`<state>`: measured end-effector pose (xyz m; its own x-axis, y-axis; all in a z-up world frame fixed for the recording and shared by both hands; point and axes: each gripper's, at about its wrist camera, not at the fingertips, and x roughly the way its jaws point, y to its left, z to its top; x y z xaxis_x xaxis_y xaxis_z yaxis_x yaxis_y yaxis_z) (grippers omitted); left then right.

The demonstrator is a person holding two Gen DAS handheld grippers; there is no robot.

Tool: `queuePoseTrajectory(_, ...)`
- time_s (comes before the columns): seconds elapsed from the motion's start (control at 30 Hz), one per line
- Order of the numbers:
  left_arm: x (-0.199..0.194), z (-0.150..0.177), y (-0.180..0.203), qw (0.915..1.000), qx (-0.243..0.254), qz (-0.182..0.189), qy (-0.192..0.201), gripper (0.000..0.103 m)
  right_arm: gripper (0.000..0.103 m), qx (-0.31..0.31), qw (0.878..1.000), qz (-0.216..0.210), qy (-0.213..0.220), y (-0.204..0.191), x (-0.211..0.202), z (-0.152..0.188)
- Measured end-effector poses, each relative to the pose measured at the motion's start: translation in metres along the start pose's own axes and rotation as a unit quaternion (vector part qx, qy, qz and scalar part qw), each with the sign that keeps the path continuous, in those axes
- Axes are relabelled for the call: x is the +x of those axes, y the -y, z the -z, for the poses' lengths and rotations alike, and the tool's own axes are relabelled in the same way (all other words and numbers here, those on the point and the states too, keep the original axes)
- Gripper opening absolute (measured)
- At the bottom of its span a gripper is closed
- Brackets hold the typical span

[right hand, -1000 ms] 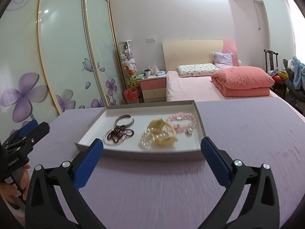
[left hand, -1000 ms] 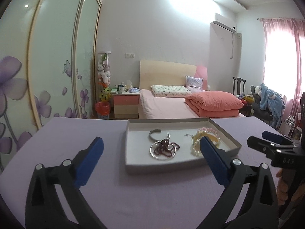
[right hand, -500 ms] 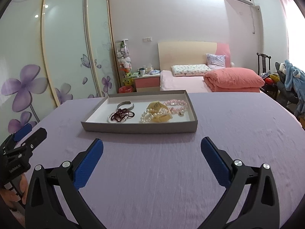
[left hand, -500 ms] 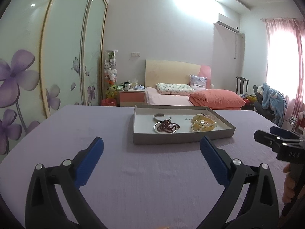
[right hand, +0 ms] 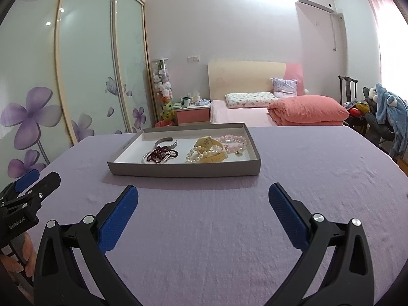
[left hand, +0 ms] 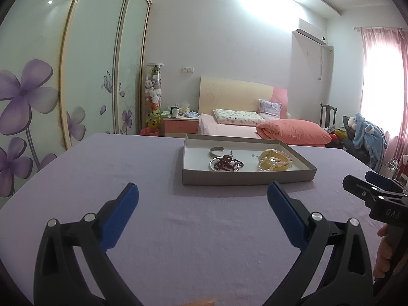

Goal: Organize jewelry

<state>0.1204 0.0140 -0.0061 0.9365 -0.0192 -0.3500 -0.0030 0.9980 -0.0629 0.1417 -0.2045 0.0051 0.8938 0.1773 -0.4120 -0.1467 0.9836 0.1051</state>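
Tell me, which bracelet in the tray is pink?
The pink beaded bracelet at the tray's right end; the pearl strand beside it is white.

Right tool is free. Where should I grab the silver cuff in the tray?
Probably the silver cuff's curved back band, coming from above. It lies flat on the tray floor with its gap toward the dark beads, and the tray's walls block a side approach.

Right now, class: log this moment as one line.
left gripper: open, empty | right gripper: open, empty | tray: on purple cloth, jewelry inside
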Motion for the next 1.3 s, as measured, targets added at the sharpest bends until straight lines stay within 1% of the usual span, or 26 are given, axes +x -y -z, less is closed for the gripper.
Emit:
queuePoseTrajectory(0.63, -0.0018, -0.0042, 0.0046, 1.0, 0.004, -0.003, 0.003, 0.099, 0.101, -0.001, 1.0, -0.002, 0.002, -0.0003, -0.0014, -0.0015)
queuePoseTrajectory(1.3, -0.0036, -0.0065, 0.0101, 1.0, 0.006, 0.001, 0.003, 0.099, 0.101, 0.001, 1.0, 0.0, 0.005, -0.0006, -0.0015, -0.0021)
